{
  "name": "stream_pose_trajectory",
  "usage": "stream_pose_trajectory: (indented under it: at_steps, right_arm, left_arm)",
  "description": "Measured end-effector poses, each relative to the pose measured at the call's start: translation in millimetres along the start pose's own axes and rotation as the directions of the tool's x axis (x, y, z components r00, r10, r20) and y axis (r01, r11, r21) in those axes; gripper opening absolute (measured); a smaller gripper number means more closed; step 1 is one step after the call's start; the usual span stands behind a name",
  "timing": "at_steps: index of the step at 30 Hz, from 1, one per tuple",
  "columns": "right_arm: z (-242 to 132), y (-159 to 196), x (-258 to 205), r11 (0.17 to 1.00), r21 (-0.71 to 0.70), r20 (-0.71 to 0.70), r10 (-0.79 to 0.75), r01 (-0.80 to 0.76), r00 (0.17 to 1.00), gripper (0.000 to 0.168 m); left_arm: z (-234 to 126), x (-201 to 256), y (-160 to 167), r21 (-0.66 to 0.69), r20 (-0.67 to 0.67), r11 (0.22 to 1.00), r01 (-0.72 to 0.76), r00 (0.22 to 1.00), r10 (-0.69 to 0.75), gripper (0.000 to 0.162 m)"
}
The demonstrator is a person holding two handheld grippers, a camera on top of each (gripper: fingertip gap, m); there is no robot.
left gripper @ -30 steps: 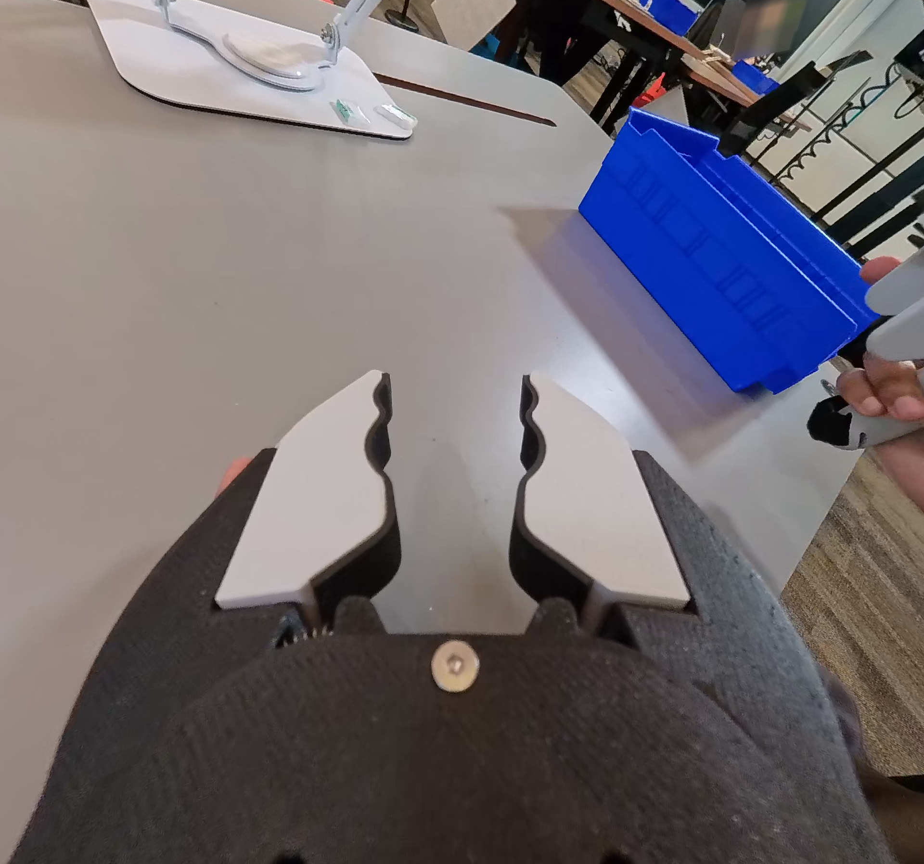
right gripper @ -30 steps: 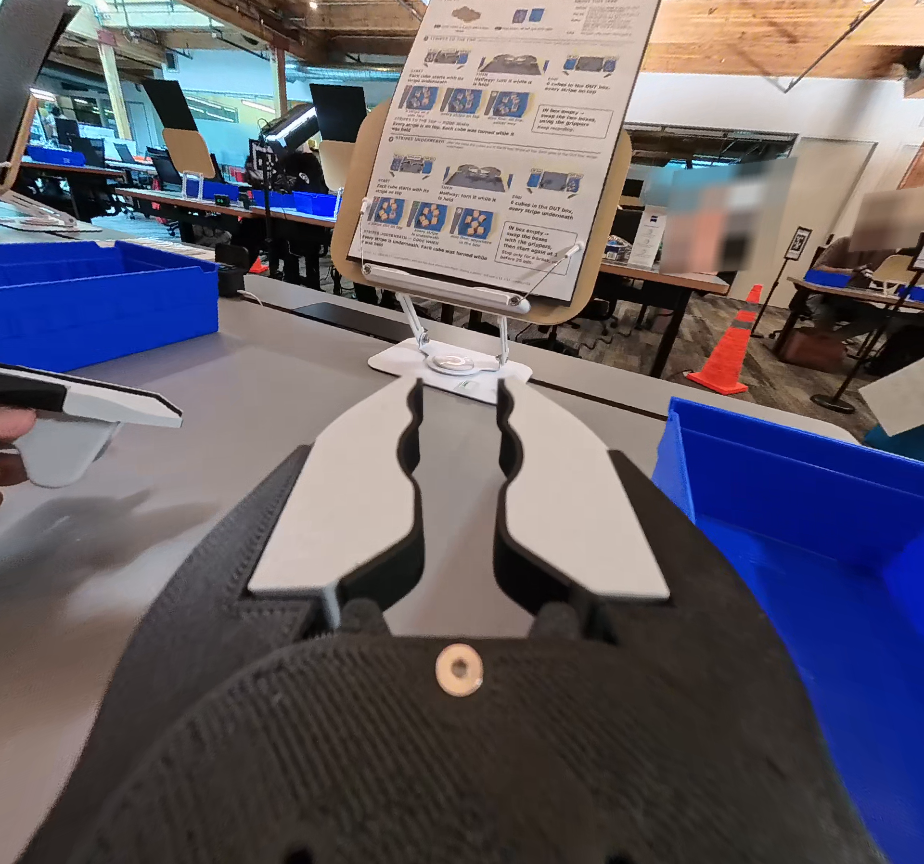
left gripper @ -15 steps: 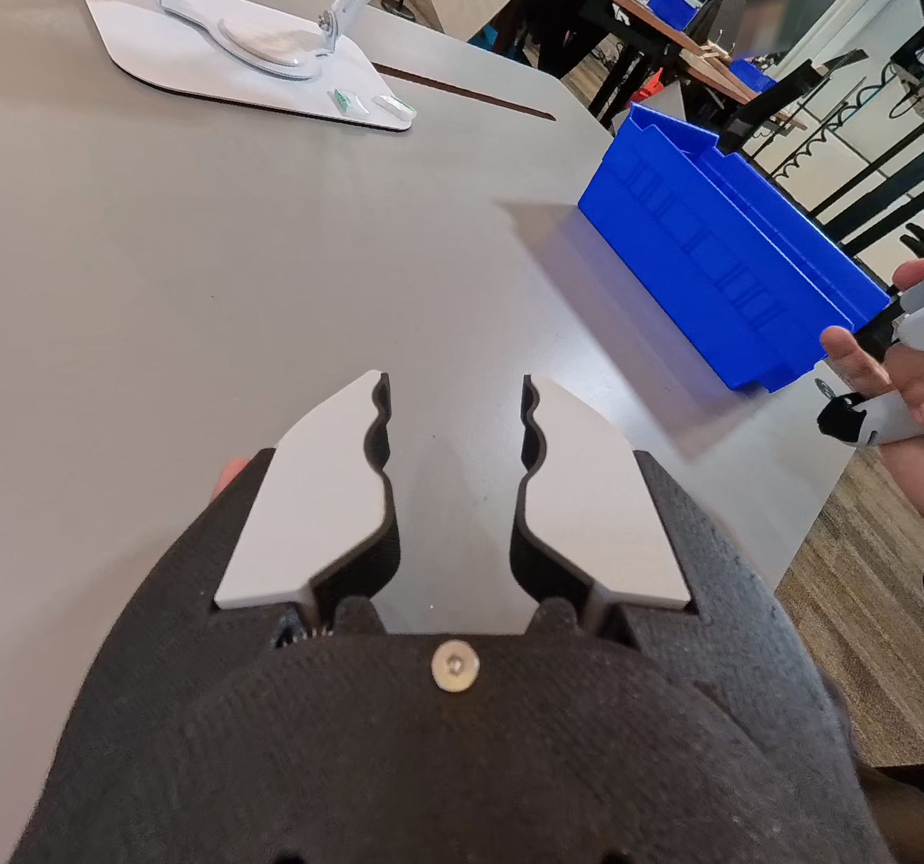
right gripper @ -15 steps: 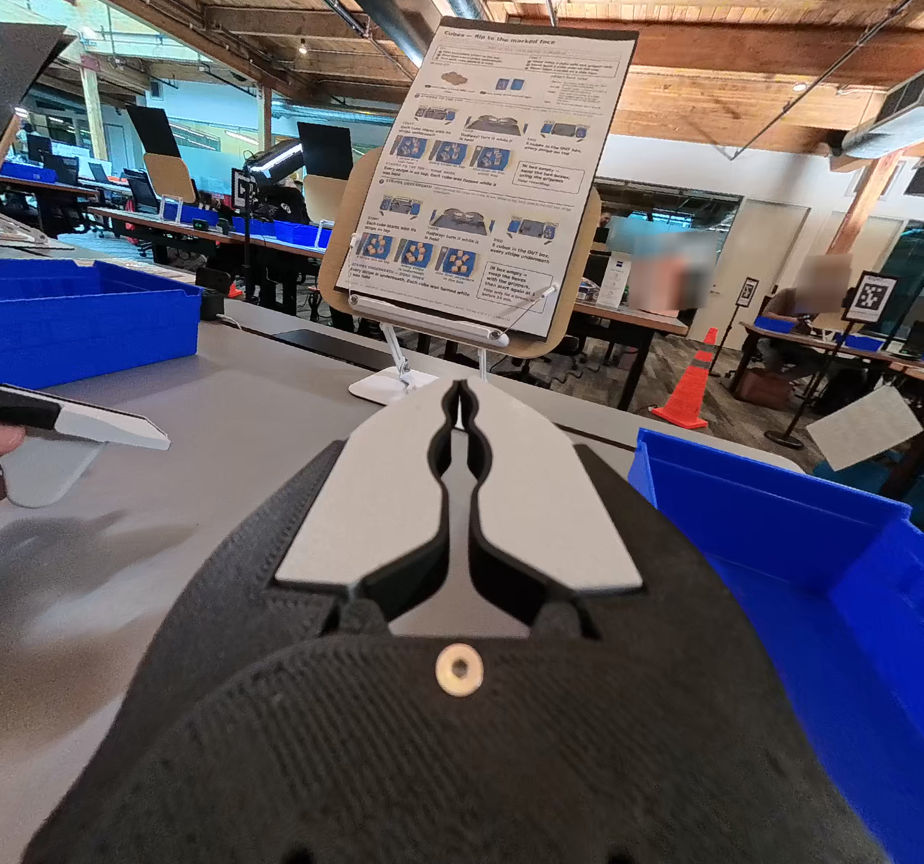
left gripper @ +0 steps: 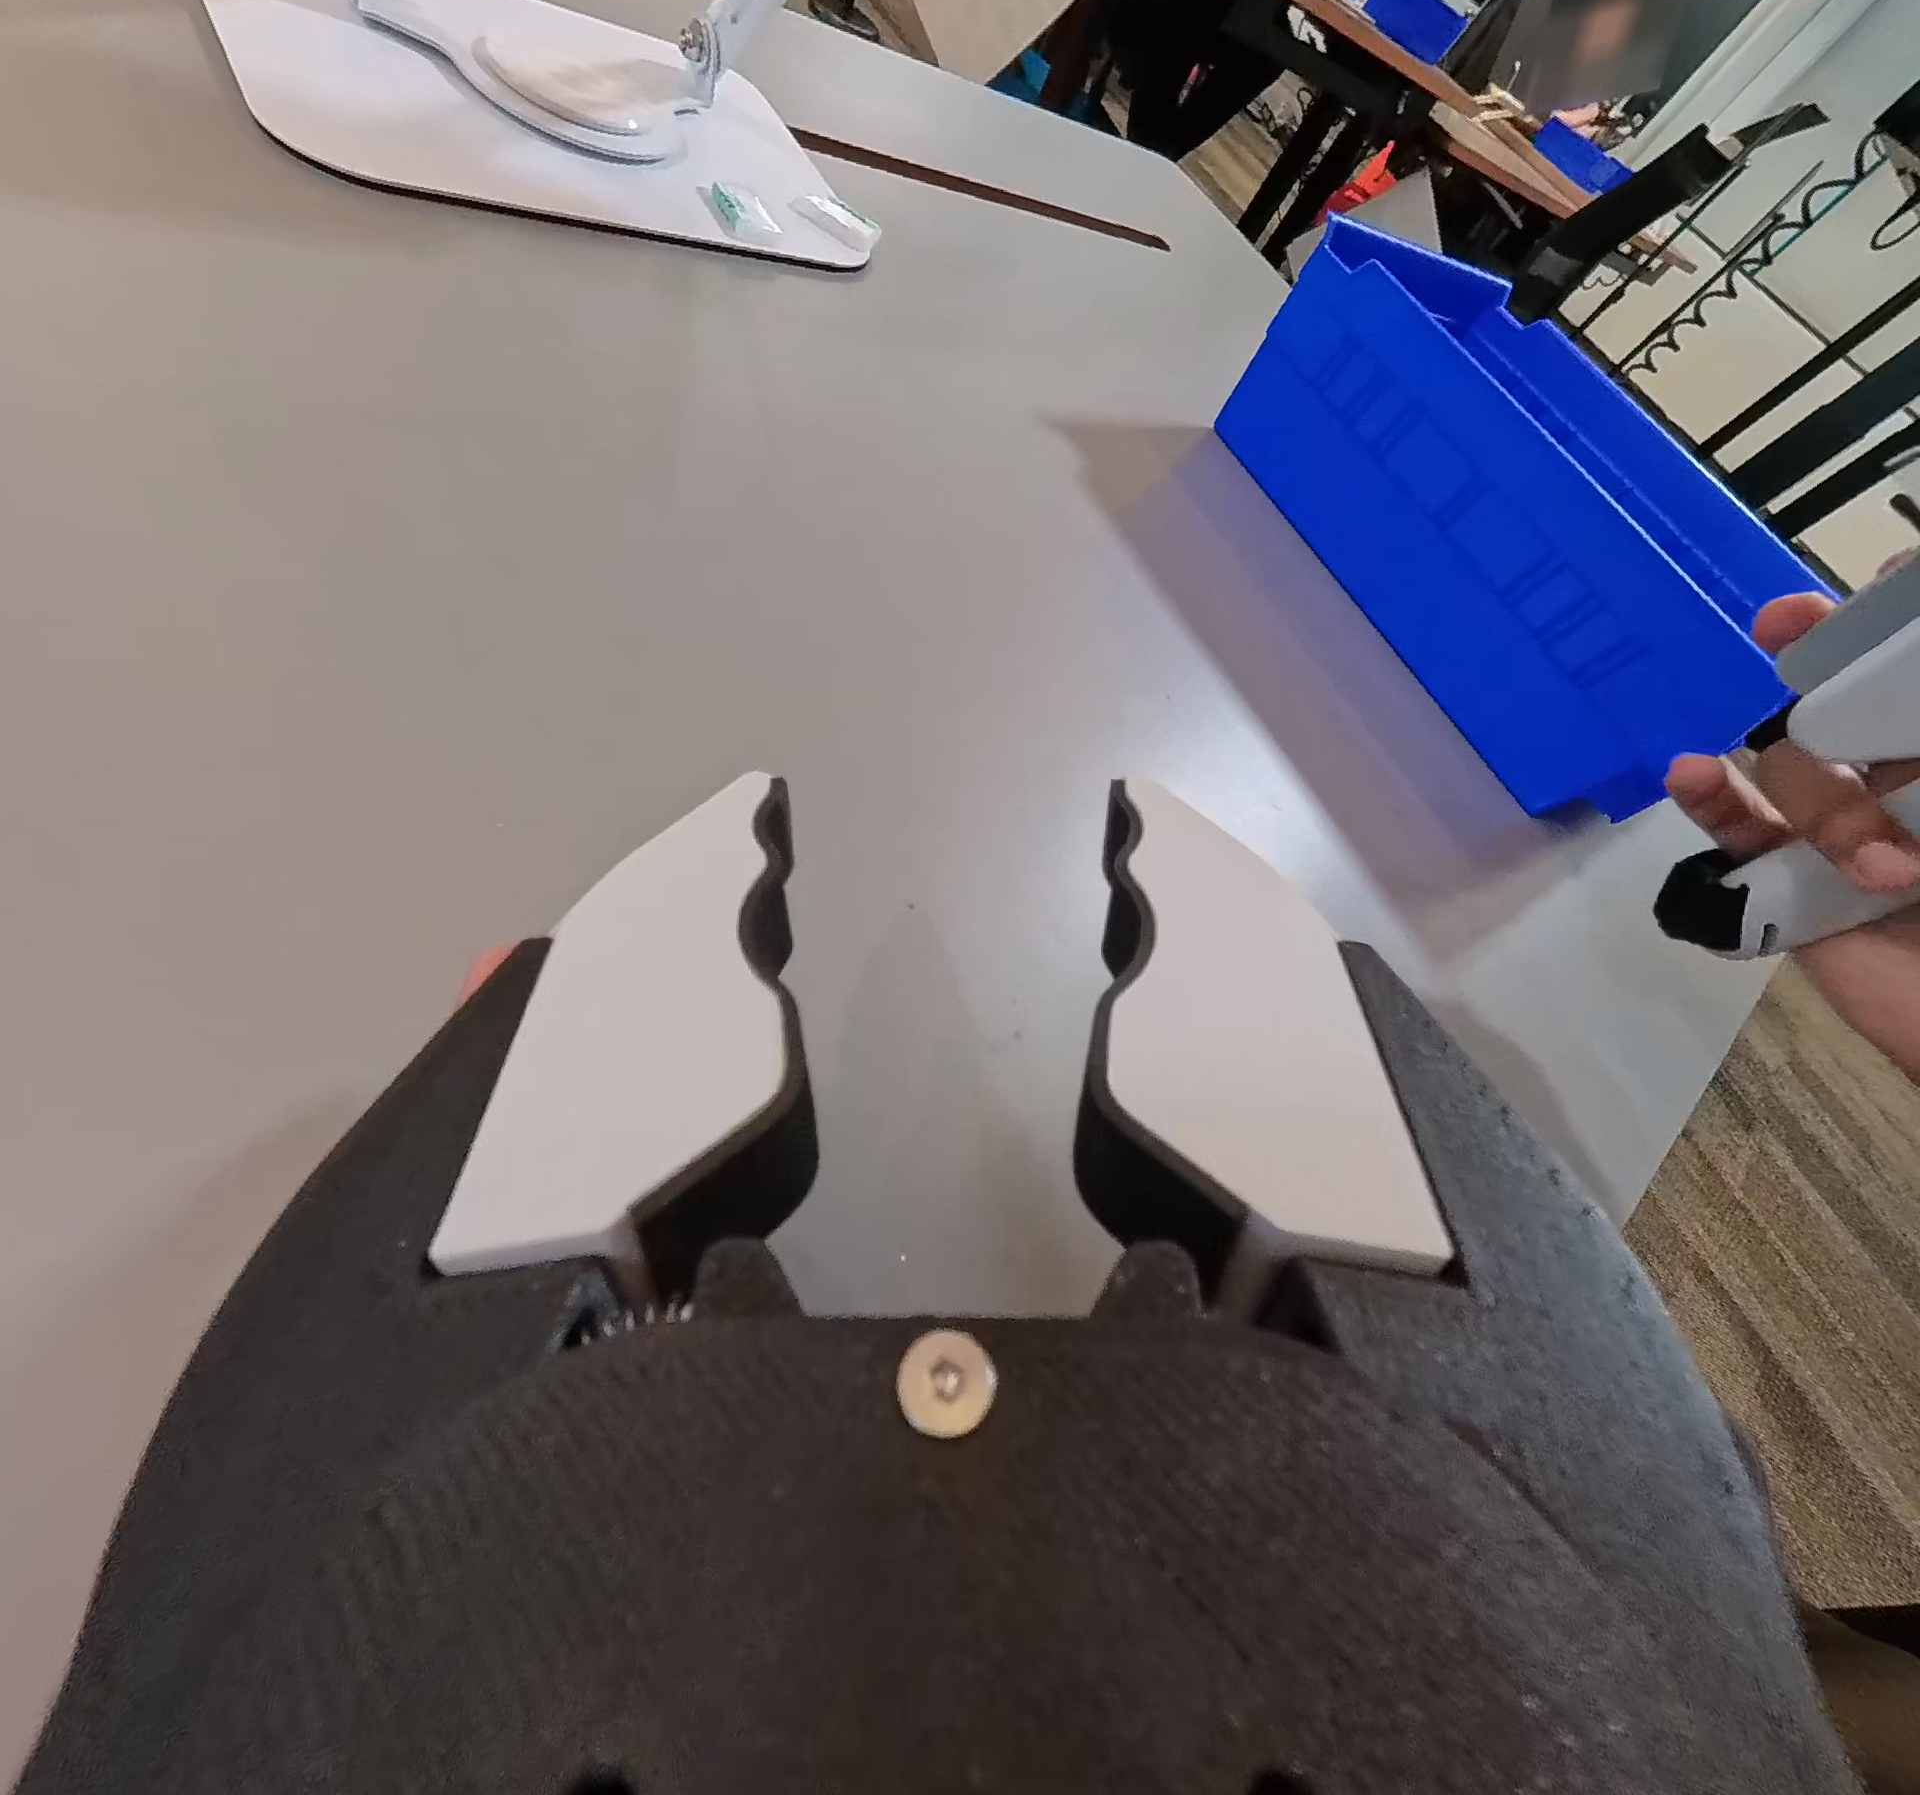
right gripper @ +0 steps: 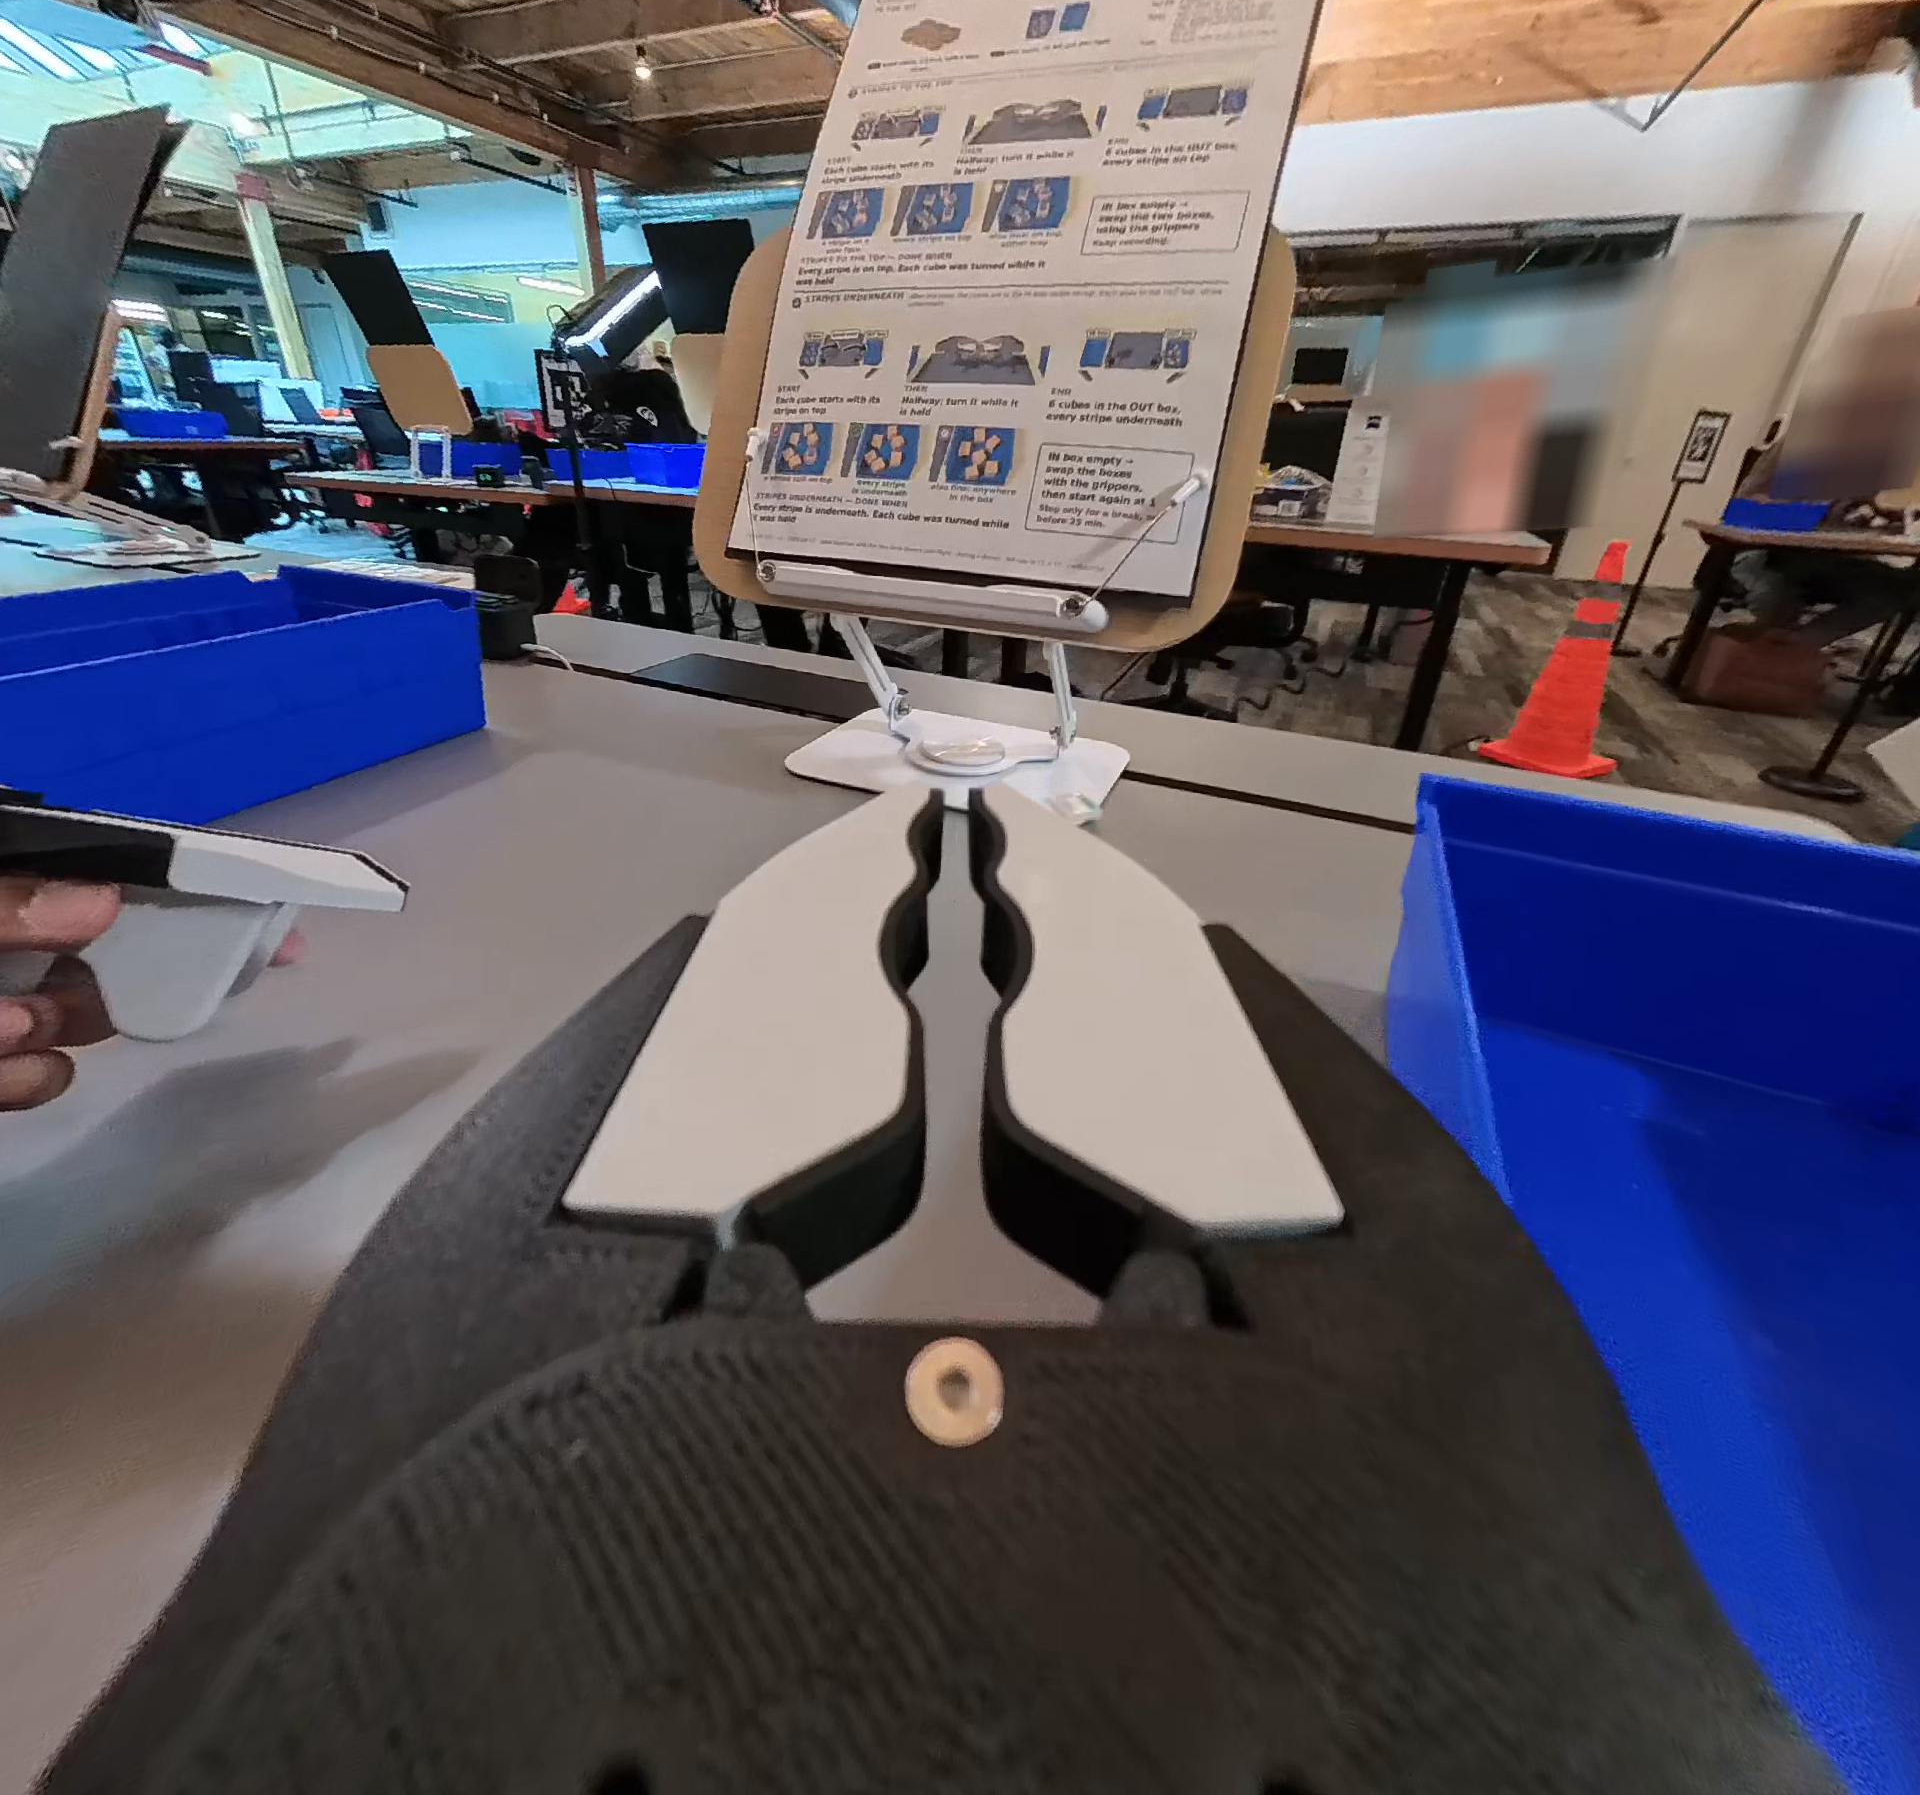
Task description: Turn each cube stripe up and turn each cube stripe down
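No cube shows in either view. My left gripper (left gripper: 945,789) is open and empty, hovering over the bare grey table (left gripper: 520,550). It also shows at the left edge of the right wrist view (right gripper: 281,878), held by a hand. My right gripper (right gripper: 956,805) is almost shut with only a thin gap between the fingers, and it holds nothing. It hangs beside a blue bin (right gripper: 1662,997) whose visible inside is bare. That bin (left gripper: 1507,540) stands to the right in the left wrist view, with the right gripper's handle (left gripper: 1860,696) and a hand next to its near end.
A second blue bin (right gripper: 239,675) stands at the left of the table. An instruction sheet on a white stand (right gripper: 1029,239) rises at the table's back; its base plate (left gripper: 468,104) shows in the left wrist view. The table edge (left gripper: 1662,1122) runs at the right, floor beyond.
My right gripper closed from partly open to shut, and now shows a thin gap; its view tilted up, then back down. The left gripper stayed open, shifting only slightly.
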State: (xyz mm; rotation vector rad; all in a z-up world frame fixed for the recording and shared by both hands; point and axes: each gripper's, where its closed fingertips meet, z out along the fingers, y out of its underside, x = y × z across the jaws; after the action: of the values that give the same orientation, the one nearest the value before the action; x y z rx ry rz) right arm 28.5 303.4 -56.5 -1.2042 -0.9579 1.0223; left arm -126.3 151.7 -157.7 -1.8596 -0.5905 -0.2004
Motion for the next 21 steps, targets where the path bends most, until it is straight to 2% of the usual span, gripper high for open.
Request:
stream_pose_trajectory:
  at_steps: [5, 10, 13, 15, 21]
  right_arm:
    - [0, 5, 0, 0.998, -0.009, 0.039, 0.068, -0.068, 0.997, 0.009]
    - [2, 12, -2, 0.998, -0.046, 0.041, 0.035, -0.033, 0.999, 0.020]
    - [4, 16, -6, 0.998, -0.065, 0.049, 0.011, -0.008, 0.999, 0.022]
    - [4, 18, -8, 0.997, -0.079, 0.052, -0.007, 0.011, 0.999, 0.022]
    - [6, 28, -9, 0.991, -0.126, 0.054, -0.041, 0.048, 0.998, 0.023]
  left_arm:
    - [1, 2, 1, -0.012, -0.011, 1.000, -0.001, 1.000, 0.001, 0.059]
    - [0, 9, 0, -0.005, -0.057, 1.000, -0.006, 0.998, 0.006, 0.047]
    - [-2, 19, -3, 0.009, -0.125, 1.000, -0.021, 0.992, 0.022, 0.032]
    - [-4, 21, -6, 0.020, -0.143, 0.999, -0.033, 0.989, 0.035, 0.028]
    - [-9, 5, -18, 0.057, -0.078, 0.996, -0.064, 0.995, 0.068, 0.034]
